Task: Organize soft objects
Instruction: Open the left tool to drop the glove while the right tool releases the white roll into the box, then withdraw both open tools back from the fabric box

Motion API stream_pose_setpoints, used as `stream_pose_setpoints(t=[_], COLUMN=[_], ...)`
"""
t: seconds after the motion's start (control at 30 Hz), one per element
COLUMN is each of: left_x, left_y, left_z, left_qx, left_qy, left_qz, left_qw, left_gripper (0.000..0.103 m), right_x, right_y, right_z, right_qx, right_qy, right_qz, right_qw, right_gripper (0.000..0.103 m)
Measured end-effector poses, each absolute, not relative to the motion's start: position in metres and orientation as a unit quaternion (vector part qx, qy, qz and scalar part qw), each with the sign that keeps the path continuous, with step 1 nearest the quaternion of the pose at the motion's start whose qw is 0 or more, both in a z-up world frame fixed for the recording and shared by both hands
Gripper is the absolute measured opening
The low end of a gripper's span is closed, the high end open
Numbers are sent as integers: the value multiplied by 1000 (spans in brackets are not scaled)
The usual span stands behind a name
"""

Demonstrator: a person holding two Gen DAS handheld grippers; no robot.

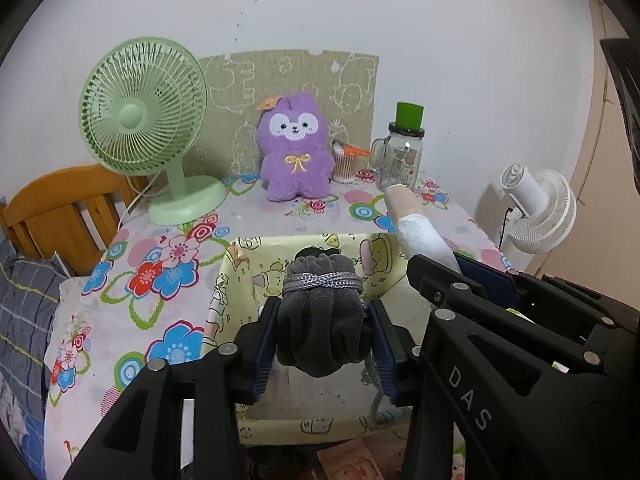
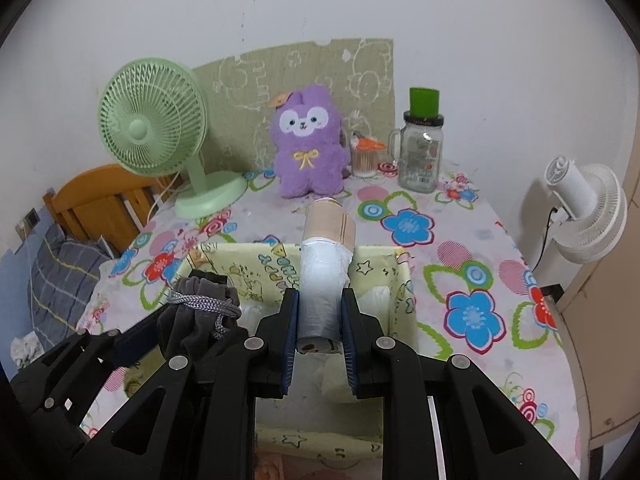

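Note:
A grey velvet drawstring pouch [image 1: 320,320] sits between the blue pads of my left gripper [image 1: 322,308], which touch both its sides; it hangs over a yellow cartoon-print fabric box [image 1: 240,264]. My right gripper [image 2: 320,300] is shut on a roll of white bags with a beige paper band [image 2: 324,280], held over the same box [image 2: 240,248] and pointing away from me. The right wrist view has the pouch [image 2: 200,312] at lower left. In the left wrist view the roll [image 1: 412,224] sticks out at right. A purple plush rabbit [image 2: 308,144] stands at the back.
The box sits on a table with a flowered cloth [image 2: 460,280]. At the back stand a green desk fan [image 2: 156,128], a cotton-swab cup [image 2: 364,160] and a glass jar with a green lid [image 2: 422,148]. A white fan [image 2: 580,208] is on the right, a wooden bed frame [image 2: 100,200] on the left.

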State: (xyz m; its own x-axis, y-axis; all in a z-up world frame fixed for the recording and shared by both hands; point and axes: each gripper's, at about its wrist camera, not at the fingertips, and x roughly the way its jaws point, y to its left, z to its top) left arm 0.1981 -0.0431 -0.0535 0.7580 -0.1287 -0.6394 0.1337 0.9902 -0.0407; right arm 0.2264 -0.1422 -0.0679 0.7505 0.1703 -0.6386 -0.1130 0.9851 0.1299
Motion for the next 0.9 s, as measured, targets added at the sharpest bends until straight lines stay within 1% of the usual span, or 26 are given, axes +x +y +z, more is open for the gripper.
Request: stream_pose_setpoints(t=[0.03,0.33,0.47,0.53,0.6,0.7,0.9], left_x=[201,213,215,215,215,212,205], left_y=[-43,-39,-38,-37,-38,-35,-29], left_z=[-56,-73,-76,-78,-79,-78,-74], left_qx=[3,4,3,5,6,8,2], left_qy=[345,364,368,370,372,370,363], left_qz=[-69,-60,-60,-58,-60,-54,-49], left_qw=[936,930,928,927,926,928,931], left_gripper=[73,84,85,85,85,86,91], right_x=[228,236,238,238,236,232,223], right_y=[-142,-140,-138,-138,-138,-143,-145], right_z=[-70,-83,-86,-87,-87,-85,-80], right_qx=[41,42,38,35,29,35,36], right_qy=[347,361,366,368,368,360,353], right_qz=[77,89,87,82,71,64,61], right_qw=[934,927,926,925,927,930,933], right_gripper=[23,23,28,36,55,68,74])
